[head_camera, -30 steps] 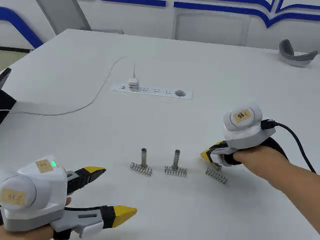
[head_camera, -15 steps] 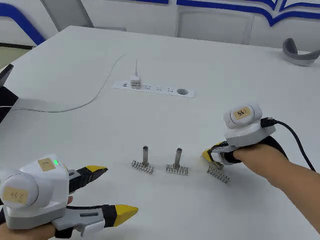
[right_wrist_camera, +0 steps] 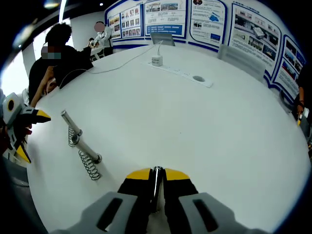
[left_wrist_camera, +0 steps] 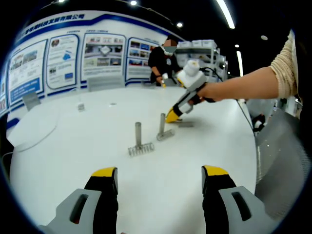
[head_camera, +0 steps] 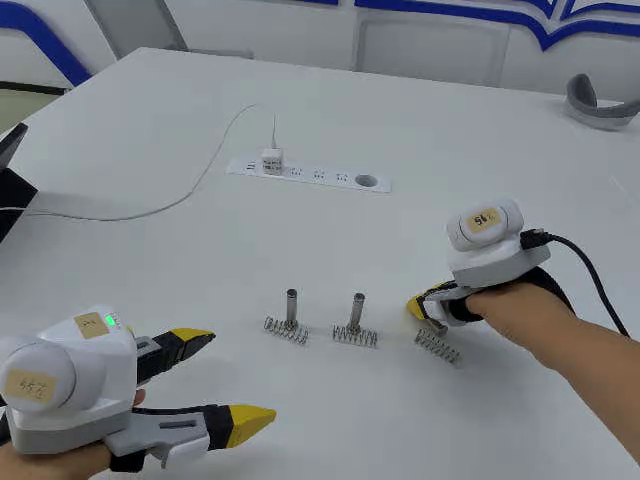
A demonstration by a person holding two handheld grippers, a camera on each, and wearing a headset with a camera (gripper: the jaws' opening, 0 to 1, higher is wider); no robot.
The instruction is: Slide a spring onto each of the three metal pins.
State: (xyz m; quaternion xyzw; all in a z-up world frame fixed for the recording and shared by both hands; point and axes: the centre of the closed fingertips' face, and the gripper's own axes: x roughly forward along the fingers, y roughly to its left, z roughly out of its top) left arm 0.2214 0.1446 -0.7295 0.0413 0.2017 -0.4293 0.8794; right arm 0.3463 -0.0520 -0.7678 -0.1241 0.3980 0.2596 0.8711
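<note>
Right tongs (head_camera: pixel 416 306) are closed on a thin metal pin (right_wrist_camera: pixel 156 184), pinched between the yellow tips, which are down close to the table (head_camera: pixel 150 130). Left tongs (head_camera: pixel 222 378) stand wide open with nothing between them.

A white power strip (head_camera: pixel 305 175) lies across the middle of the table, and all the task's things sit on the person's side of it. The right tongs are nearer than the strip and off to its right. The left tongs are much nearer and off to its left.

Straight out from the strip toward the person, two more pins stand upright and apart: a left pin (head_camera: pixel 292 304) and a middle pin (head_camera: pixel 357 309). A spring lies flat at the foot of each, the left spring (head_camera: pixel 285 330) and the middle spring (head_camera: pixel 355 337), neither one threaded on. A third spring (head_camera: pixel 438 347) lies just below the right tongs' tips.

A charger (head_camera: pixel 271 160) sits in the strip's left end, and a thin cable (head_camera: pixel 190 198) curves off to the left.
</note>
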